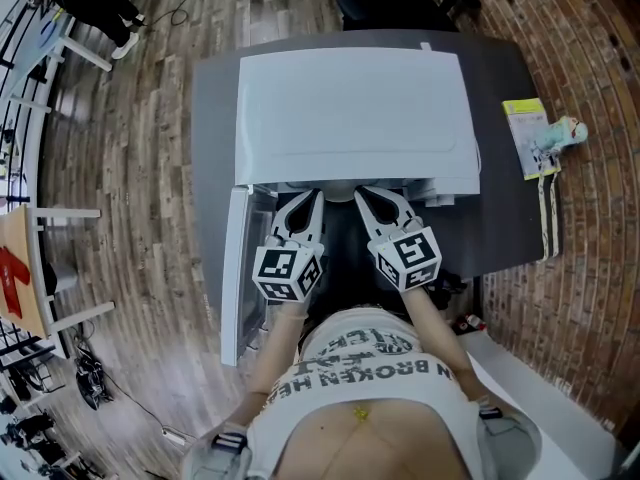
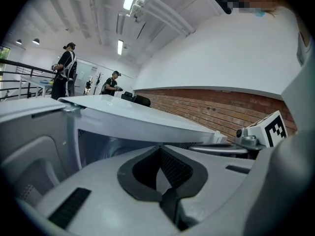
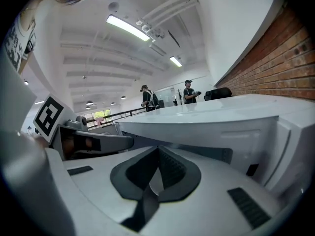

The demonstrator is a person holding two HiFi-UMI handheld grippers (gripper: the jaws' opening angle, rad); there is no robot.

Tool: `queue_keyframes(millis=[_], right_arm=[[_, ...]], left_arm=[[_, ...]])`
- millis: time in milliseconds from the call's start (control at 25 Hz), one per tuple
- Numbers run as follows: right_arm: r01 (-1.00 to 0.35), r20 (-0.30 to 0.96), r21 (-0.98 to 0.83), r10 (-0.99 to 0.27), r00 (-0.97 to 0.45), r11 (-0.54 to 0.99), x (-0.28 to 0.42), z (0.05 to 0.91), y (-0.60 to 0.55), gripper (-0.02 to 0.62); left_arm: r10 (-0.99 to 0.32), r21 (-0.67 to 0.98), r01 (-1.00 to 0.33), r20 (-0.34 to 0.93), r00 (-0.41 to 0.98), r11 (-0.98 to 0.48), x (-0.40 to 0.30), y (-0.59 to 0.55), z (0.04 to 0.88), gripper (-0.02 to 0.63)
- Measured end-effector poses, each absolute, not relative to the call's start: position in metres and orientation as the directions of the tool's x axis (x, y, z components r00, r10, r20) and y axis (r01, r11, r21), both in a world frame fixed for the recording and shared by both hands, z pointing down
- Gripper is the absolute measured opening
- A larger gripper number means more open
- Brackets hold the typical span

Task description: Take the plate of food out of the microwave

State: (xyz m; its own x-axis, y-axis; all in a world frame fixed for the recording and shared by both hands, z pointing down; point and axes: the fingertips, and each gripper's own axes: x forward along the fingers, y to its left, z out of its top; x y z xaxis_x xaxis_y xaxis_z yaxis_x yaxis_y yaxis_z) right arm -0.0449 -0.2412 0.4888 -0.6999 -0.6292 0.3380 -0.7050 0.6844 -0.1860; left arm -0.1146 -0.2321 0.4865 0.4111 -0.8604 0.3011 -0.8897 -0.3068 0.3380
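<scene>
Head view | left tongs (image 1: 311,198), right tongs (image 1: 364,197) closed | tips at microwave (image 1: 355,108) opening

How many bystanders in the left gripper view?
2. One bystander stands at far left; the other bystander is just right of the first, beyond the microwave top. More may be hidden behind it.
</scene>
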Motion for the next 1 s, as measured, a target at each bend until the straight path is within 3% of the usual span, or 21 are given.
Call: queue_keyframes(millis=[1000], right_arm=[[-0.751,0.524,-0.221,-0.574,-0.629,0.622,-0.033,0.583,-0.262,0.008]], left_arm=[[-0.795,0.342,-0.912,0.477,0.375,-0.225,-0.127,-0.249,0.577,0.008]])
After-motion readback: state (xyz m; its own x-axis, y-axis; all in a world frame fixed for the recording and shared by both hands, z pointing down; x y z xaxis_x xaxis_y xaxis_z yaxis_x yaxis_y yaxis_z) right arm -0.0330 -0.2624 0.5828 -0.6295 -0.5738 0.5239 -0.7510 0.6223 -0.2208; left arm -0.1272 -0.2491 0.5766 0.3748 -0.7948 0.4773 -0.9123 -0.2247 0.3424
